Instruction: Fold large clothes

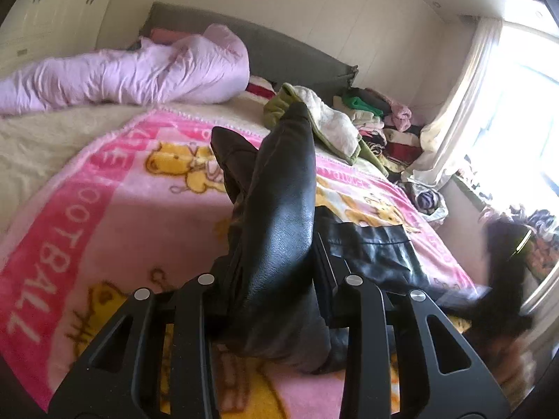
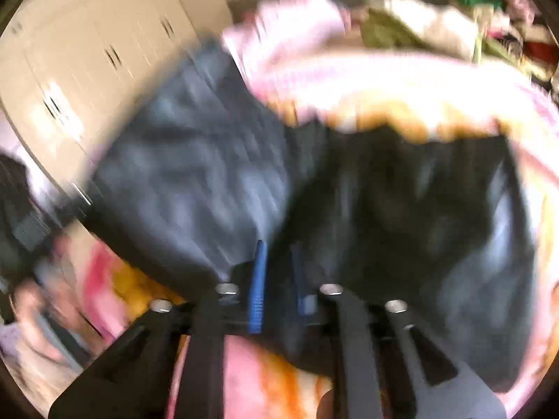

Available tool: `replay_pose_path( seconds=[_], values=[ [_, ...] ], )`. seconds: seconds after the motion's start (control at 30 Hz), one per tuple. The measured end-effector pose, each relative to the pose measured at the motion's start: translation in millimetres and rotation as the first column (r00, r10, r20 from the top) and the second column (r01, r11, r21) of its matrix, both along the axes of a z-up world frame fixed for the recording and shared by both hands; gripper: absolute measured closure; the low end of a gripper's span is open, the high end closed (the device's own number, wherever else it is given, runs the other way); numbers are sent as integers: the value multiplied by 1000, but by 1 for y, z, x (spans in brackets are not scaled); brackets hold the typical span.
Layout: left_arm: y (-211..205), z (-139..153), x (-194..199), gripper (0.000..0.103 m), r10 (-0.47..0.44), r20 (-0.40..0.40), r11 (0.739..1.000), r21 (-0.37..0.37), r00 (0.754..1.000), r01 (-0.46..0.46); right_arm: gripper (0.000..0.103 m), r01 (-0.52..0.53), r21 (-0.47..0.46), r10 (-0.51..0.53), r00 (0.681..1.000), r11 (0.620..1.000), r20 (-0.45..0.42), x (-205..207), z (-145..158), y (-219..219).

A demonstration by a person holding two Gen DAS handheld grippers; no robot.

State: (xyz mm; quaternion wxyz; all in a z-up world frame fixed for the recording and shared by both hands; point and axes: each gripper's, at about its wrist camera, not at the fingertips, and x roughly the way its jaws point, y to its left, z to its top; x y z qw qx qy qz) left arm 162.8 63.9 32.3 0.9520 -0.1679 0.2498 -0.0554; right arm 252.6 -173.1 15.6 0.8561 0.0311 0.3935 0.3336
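Folding has barely taken shape, judging by how the black leather jacket (image 1: 279, 230) lies. In the left wrist view, a thick bunch of it, likely a sleeve, rises from the lower centre of the frame between the fingers of the left gripper (image 1: 276, 300), which are closed on it, and it stands up above the pink cartoon blanket (image 1: 115, 216) that covers the bed. More of the jacket lies flat at centre right on the blanket, creased and not squared up. The right wrist view is badly blurred: the jacket (image 2: 216, 160) fills the middle of the frame, one dark panel slanting to the upper left and another spreading to the right. The right gripper (image 2: 279, 289) at the lower centre shows its blue pads standing a little apart, with dark leather in the gap; whether they press on it I cannot tell. A green and white garment (image 1: 325, 122) and a heap of mixed clothes (image 1: 380, 122) wait at the upper right of the left view, beside a rumpled pink quilt (image 1: 139, 73) at upper left. By my reading, the sleeves and body remain to be laid in, and the heap has not been started.
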Motion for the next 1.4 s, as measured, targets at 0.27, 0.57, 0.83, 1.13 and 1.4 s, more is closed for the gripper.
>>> replay_pose_path(
  seconds=[0.27, 0.57, 0.83, 1.13, 1.4],
  values=[
    [-45, 17, -9, 78, -39, 48, 996, 84, 998, 35, 22, -47, 94, 49, 999, 995, -19, 28, 105, 30],
    [-78, 20, -13, 78, -86, 63, 983, 166, 994, 75, 17, -34, -108, 16, 986, 994, -167, 55, 88, 78],
    [-85, 20, -17, 78, -98, 63, 979, 185, 993, 85, 32, -80, -275, 34, 985, 958, -168, 67, 64, 110],
    [-90, 38, -35, 42, -124, 95, 971, 215, 988, 101, 83, -94, -229, 93, 996, 969, -13, 59, 69, 92],
    [-103, 54, -43, 24, -172, 116, 968, 203, 978, 146, 86, -45, -64, 44, 999, 997, -9, 75, 74, -12]
  ],
)
